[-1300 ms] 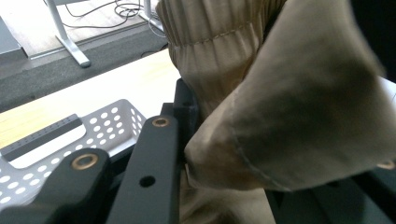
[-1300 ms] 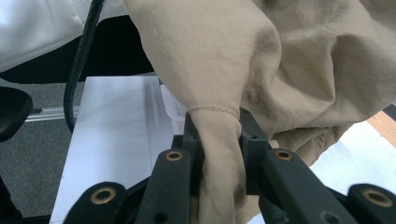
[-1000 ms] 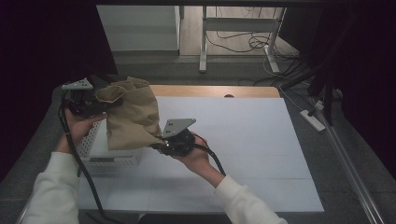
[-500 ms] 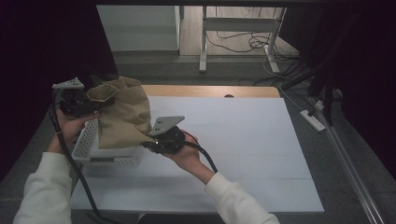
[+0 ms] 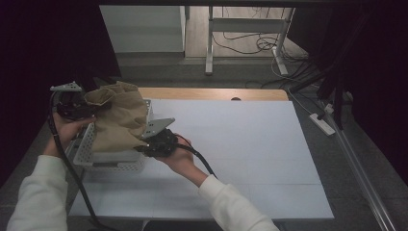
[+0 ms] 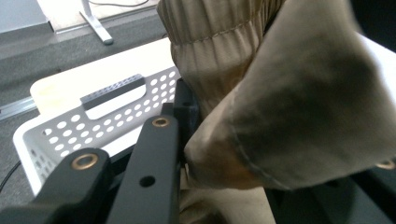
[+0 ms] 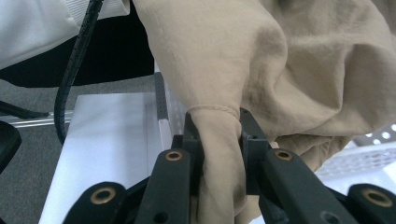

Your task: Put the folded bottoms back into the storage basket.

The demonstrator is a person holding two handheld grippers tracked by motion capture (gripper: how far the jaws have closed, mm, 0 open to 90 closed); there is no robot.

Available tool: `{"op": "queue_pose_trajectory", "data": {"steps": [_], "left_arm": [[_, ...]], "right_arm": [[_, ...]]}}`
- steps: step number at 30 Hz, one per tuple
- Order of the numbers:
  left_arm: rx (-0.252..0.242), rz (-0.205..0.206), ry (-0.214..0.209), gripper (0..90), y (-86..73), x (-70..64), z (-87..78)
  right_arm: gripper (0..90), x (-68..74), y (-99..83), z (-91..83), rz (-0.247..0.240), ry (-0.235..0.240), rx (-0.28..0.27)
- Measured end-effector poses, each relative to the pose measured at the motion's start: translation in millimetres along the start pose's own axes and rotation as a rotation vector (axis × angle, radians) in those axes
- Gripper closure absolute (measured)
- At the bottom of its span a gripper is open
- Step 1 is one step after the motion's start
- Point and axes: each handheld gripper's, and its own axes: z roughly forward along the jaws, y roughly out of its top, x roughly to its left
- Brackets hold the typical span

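Now the tan cloth (image 5: 118,120) sits further left than half a second ago, hanging over the white basket (image 5: 108,161) at the table's left edge. Left gripper (image 5: 72,103) pinches its upper end; in the left gripper view the jaws are closed on a fold. Right gripper (image 5: 156,142) clamps a bunched lower corner, jaws nearly closed. Likely next: lower it in. Basket rim and the trailing cable (image 5: 67,163) could snag. White table (image 5: 250,144) is otherwise bare.
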Motion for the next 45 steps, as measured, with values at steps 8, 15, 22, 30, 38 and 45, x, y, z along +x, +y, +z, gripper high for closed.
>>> {"op": "queue_pose_trajectory", "data": {"steps": [8,15,22,30,38,45], "left_arm": [[0.035,-0.024,0.010,73.9,-8.9,17.4,4.1],[0.069,-0.036,0.014,73.8,-13.7,26.5,11.6],[0.107,-0.046,0.021,73.8,-15.3,31.4,22.6],[0.117,-0.057,0.027,73.8,-16.7,34.3,26.2],[0.125,-0.070,0.029,73.7,-18.5,37.2,30.1],[0.034,-0.193,0.148,32.7,-16.8,46.3,35.8]], "right_arm": [[77.4,-2.7,0.4,23.6,0.012,0.015,0.028],[77.3,-3.5,2.5,38.9,0.008,0.029,0.058],[77.2,-6.6,-0.5,50.2,0.014,0.036,0.087],[77.1,-8.5,-1.5,52.3,0.019,0.037,0.085],[77.1,-9.3,-2.1,54.9,0.024,0.038,0.081],[48.7,-11.2,-2.7,54.5,0.057,0.048,0.064]]}}
